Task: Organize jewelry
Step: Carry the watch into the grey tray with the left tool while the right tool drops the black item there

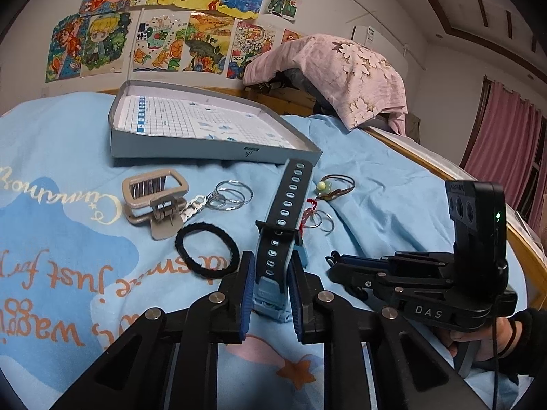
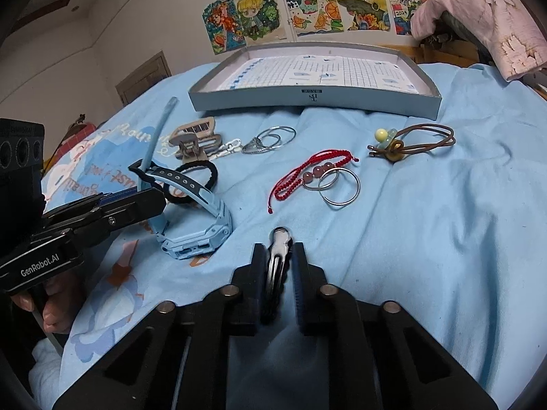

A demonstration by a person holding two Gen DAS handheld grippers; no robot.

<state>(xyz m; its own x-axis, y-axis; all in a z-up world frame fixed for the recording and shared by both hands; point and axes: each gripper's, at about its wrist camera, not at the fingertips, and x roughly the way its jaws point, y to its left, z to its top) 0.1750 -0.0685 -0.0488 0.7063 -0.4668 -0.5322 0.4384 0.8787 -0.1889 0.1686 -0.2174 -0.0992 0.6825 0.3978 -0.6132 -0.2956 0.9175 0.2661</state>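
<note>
My left gripper (image 1: 271,283) is clamped on the blue watch (image 1: 273,294), pads pressing either side of the case where the strap joins, and the perforated strap (image 1: 289,198) stands up and away from me toward the grey box lid (image 1: 191,141). My right gripper (image 2: 279,266) is closed on a small shiny metal piece (image 2: 279,239), likely a clip, with only its rounded tip showing past the pads. Both sit low over the blue bedspread (image 2: 427,239).

The lid is empty apart from its printed paper liner, so I judge this an early stage: everything else lies loose on the bed. The black hair tie (image 1: 207,251) and beige claw clip (image 1: 155,201) are just left of the watch, the key rings (image 1: 232,194) beyond them, and the red cord bracelet (image 2: 307,177), silver hoops (image 2: 336,184) and brown cord with a pale bead (image 2: 413,138) lie ahead of my right gripper.

To do this well, I should lift each piece straight up before travelling, so the watch does not snag the hair tie beside it. The strap will flop, so I would carry the case level and set it down in the lid before easing off. The metal piece is slick and barely held; I keep the squeeze firm and the wrist steady.
</note>
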